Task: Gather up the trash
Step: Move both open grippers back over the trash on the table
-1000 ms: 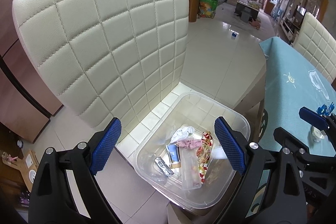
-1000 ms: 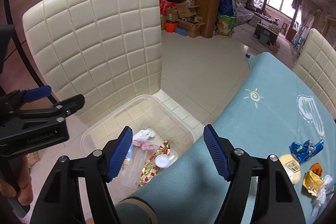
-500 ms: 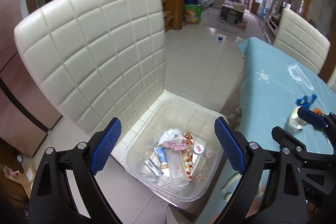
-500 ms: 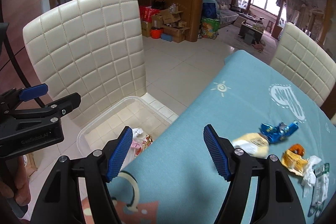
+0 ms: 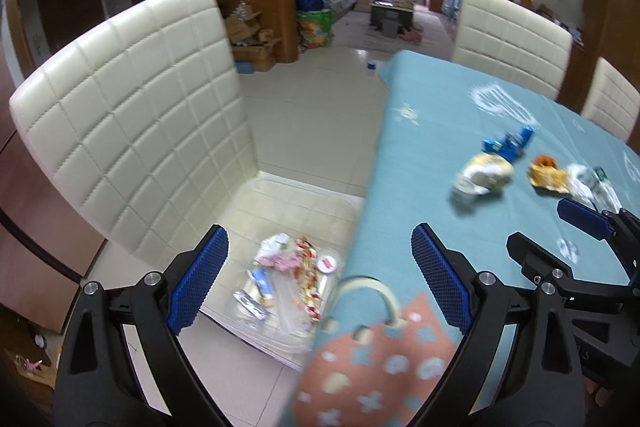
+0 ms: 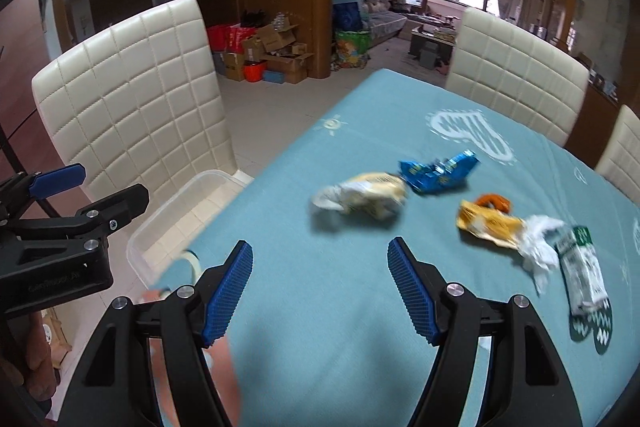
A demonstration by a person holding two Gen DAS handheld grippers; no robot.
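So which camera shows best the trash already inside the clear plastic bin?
The left wrist view: it looks down into the clear plastic bin on the white chair, and the wrappers inside are visible. The right wrist view shows only the bin's near corner, contents hidden behind the teal tablecloth.

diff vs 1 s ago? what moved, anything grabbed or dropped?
Both views have swung from the clear bin on the chair toward the table and the wrappers still lying there. The left hand-held gripper and right hand-held gripper are open and empty, as before; nothing grabbed or dropped. Bin contents and the blue wrapper look unmoved.
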